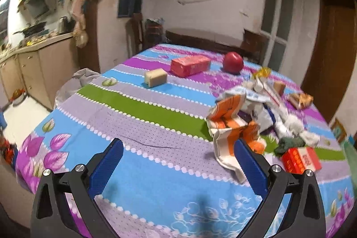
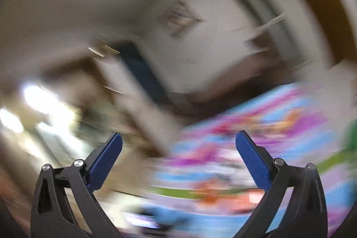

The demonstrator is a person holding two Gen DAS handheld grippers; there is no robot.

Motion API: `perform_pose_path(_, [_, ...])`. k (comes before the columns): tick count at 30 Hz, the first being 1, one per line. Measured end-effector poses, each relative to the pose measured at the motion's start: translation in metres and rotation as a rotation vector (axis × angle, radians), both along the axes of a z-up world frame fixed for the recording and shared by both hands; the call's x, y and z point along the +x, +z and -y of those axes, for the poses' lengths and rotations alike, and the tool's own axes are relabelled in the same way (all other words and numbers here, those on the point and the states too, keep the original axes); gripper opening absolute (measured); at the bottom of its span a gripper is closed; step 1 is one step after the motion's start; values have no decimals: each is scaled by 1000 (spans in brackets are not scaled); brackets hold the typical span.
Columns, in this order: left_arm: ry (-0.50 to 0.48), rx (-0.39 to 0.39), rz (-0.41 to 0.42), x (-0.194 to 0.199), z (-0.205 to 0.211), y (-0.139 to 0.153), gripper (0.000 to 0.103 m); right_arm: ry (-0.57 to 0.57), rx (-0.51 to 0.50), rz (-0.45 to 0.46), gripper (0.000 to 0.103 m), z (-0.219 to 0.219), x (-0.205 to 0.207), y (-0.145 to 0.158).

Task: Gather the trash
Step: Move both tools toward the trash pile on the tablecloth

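1. My left tongs point(image 1: 178, 150) are spread wide and empty above the surface point(image 1: 138, 102); my right tongs point(image 2: 178, 144) are spread too, their view blurred.
2. The crumpled orange-and-white wrapper point(image 1: 232, 124) lies at the near edge of the trash heap, just beside my left tongs' right pad.
3. It looks light, soft and crinkly; I'd pinch a raised fold.

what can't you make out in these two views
- Right wrist view: motion blur smears the whole room; the tablecloth shows only as colour streaks, nothing on it identifiable.
- Left wrist view: part of the orange and white wrapper sits behind the left claw finger.
- Left wrist view: print on the red and white box is too blurred to read.
- Left wrist view: the trash pile overlaps itself, so pieces can't be counted.
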State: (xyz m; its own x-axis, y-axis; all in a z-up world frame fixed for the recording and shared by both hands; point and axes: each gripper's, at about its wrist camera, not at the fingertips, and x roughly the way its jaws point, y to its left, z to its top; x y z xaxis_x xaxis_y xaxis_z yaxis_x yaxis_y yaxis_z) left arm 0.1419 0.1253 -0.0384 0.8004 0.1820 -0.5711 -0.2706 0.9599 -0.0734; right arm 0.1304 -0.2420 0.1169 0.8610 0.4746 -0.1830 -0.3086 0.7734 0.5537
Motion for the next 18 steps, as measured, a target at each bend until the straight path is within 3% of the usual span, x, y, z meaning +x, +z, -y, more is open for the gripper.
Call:
perform_pose_path(3, [-38, 58, -28, 6, 4, -2, 99, -119, -296, -149, 98, -12, 16, -66])
perform_pose_path(9, [-103, 72, -47, 10, 13, 0, 99, -189, -550, -306, 98, -18, 17, -161])
perform_pose_path(15, [-113, 62, -85, 18, 16, -6, 99, -177, -679, -288, 98, -21, 13, -184])
perform_pose_path(18, [-115, 71, -84, 20, 18, -6, 99, -164, -708, -262, 98, -32, 16, -175])
